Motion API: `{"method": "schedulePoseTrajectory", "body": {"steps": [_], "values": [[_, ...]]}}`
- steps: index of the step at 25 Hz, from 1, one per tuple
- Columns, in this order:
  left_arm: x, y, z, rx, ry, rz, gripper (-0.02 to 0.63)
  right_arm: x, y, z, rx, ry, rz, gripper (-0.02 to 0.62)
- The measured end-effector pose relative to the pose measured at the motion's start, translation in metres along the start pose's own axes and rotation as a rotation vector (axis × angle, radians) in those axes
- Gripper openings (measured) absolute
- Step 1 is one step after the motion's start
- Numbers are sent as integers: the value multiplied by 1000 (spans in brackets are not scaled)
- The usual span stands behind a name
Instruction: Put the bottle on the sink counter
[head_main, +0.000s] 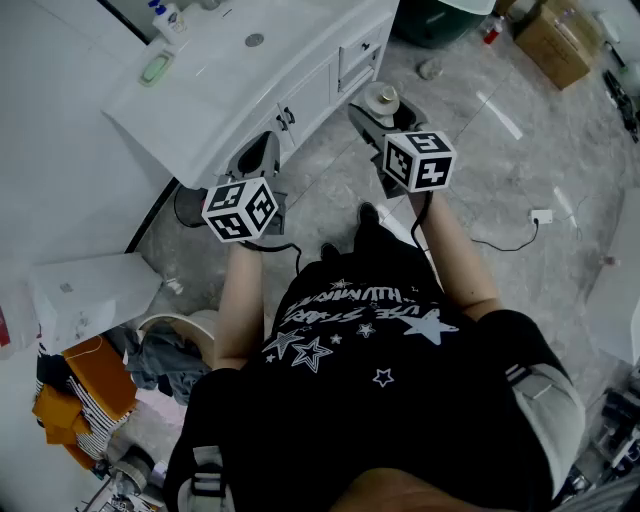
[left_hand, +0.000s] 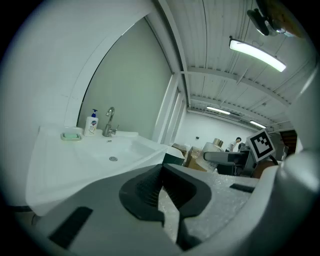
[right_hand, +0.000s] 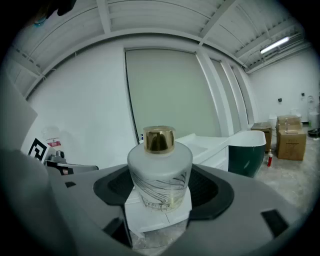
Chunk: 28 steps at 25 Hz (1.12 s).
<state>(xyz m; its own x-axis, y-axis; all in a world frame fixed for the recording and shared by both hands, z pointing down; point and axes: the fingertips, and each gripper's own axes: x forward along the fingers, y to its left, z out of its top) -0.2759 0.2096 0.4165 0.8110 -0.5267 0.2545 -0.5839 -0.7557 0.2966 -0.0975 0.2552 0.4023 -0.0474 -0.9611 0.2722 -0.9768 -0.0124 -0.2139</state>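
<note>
A frosted white bottle (right_hand: 160, 172) with a gold cap stands upright between the dark pads of my right gripper (right_hand: 161, 192), which is shut on it. In the head view the bottle (head_main: 385, 98) hangs above the floor, just right of the white sink counter (head_main: 250, 75), with the right gripper (head_main: 382, 112) around it. My left gripper (head_main: 258, 160) is in front of the cabinet's edge; its pads (left_hand: 150, 192) meet with nothing between them. From the left gripper view the counter (left_hand: 65, 165) lies ahead to the left, and the bottle (left_hand: 214, 146) shows at the right.
On the counter's far side stand a faucet (left_hand: 109, 122), a soap pump bottle (left_hand: 91, 123) and a green soap dish (left_hand: 71, 135). A dark green tub (right_hand: 247, 150) and cardboard boxes (head_main: 555, 45) sit beyond. A cable with a plug (head_main: 540, 215) lies on the floor.
</note>
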Motion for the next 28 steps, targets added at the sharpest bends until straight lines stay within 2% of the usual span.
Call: {"method": "schedulePoseTrajectory", "body": {"steps": [11, 20, 28], "values": [[-2, -10, -2, -11, -2, -29, 9, -10, 2, -2, -15, 5, -4, 318], [-6, 0, -7, -28, 7, -34, 9, -7, 8, -1, -45, -1, -21, 318], [6, 6, -17, -48, 30, -39, 9, -2, -7, -4, -29, 10, -42, 318]]}}
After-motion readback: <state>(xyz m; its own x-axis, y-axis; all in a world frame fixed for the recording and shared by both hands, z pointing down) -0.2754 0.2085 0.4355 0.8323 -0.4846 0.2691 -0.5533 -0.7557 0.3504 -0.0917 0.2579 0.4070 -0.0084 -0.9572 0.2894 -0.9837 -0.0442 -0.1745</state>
